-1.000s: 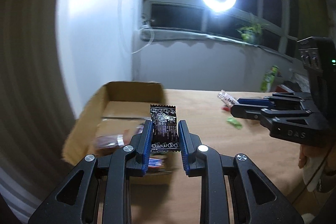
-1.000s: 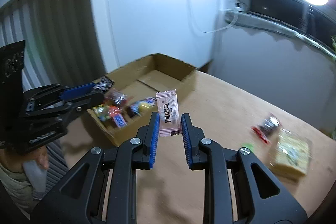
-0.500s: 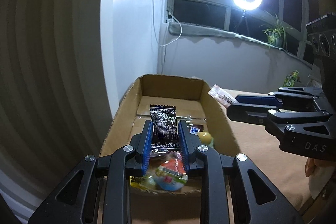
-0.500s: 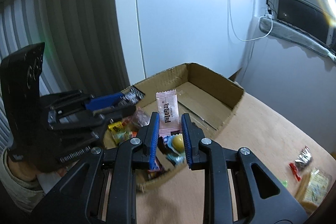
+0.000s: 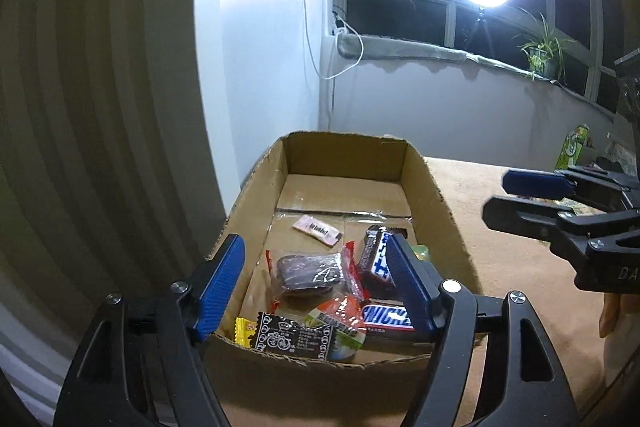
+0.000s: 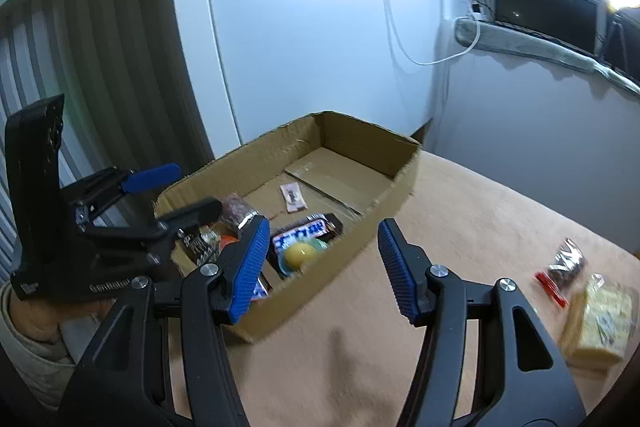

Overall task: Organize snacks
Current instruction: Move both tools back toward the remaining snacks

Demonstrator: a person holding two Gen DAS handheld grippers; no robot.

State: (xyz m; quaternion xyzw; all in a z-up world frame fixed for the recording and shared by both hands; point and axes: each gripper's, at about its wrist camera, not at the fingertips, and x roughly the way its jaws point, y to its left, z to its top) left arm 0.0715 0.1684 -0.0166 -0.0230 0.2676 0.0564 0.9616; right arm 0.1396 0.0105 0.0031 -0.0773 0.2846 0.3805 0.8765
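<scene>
A brown cardboard box (image 5: pixel 444 211) (image 6: pixel 384 203) stands on the tan table and holds several snacks. My left gripper (image 5: pixel 314 273) is open and empty over the box's near end. The black patterned packet (image 5: pixel 294 339) lies at the box's front wall. The pink packet (image 5: pixel 318 230) (image 6: pixel 293 197) lies on the box floor further back. Snickers bars (image 5: pixel 386 317), a dark plum bag (image 5: pixel 310 269) and a yellow ball snack (image 6: pixel 301 254) lie in the box too. My right gripper (image 6: pixel 322 259) is open and empty above the box's right wall.
On the table to the right of the box lie a red and black snack bag (image 6: pixel 564 267) and a yellow cracker pack (image 6: pixel 600 323). A green packet (image 5: pixel 572 147) stands at the table's far side. A wall and window sill are close behind the box.
Both grippers have opened. The black packet left my left gripper and lies in the box front. The pink packet left my right gripper and lies on the box floor.
</scene>
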